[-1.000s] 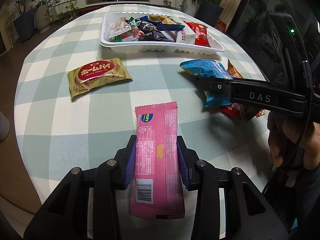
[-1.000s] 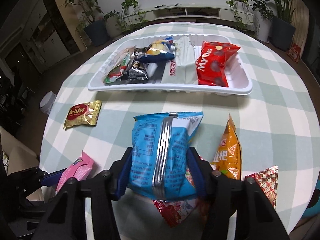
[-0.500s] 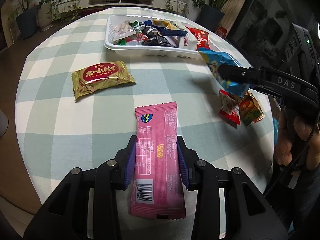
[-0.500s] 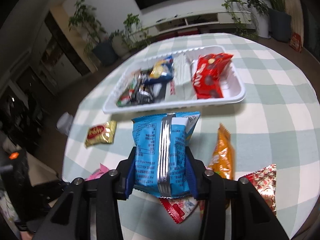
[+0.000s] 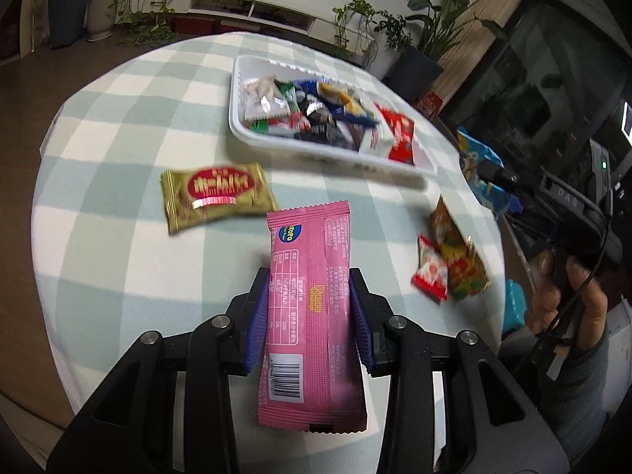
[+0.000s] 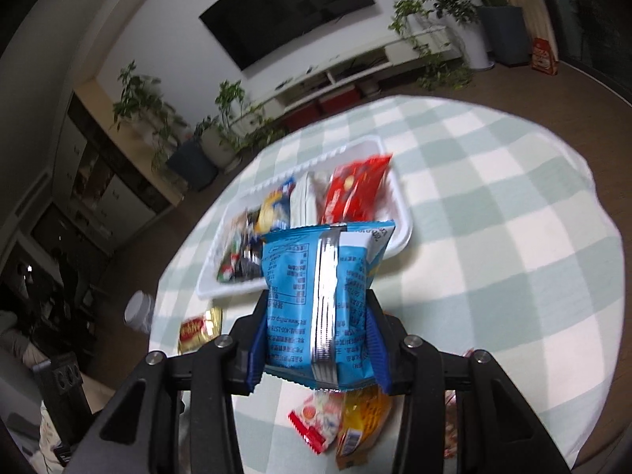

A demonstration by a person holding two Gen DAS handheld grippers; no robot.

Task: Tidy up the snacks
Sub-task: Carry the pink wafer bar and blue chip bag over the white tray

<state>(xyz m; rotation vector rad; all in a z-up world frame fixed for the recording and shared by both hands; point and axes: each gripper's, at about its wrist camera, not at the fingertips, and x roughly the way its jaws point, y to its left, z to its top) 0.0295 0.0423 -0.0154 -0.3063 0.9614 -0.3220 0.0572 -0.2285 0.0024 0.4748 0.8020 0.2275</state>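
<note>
Pinching a thin pink snack bar [image 5: 312, 308] across its middle, the left gripper [image 5: 310, 316] is clamped narrow, while the right gripper [image 6: 316, 339], jaws just closed in, squeezes a puffy blue chip bag [image 6: 324, 292]; both look light, crinkly and crushable. Beyond, on the checked tablecloth [image 5: 118, 260], lie a gold packet [image 5: 215, 195], loose snacks and the half-filled white tray [image 5: 331, 154]; houseplants line the far wall.
</note>
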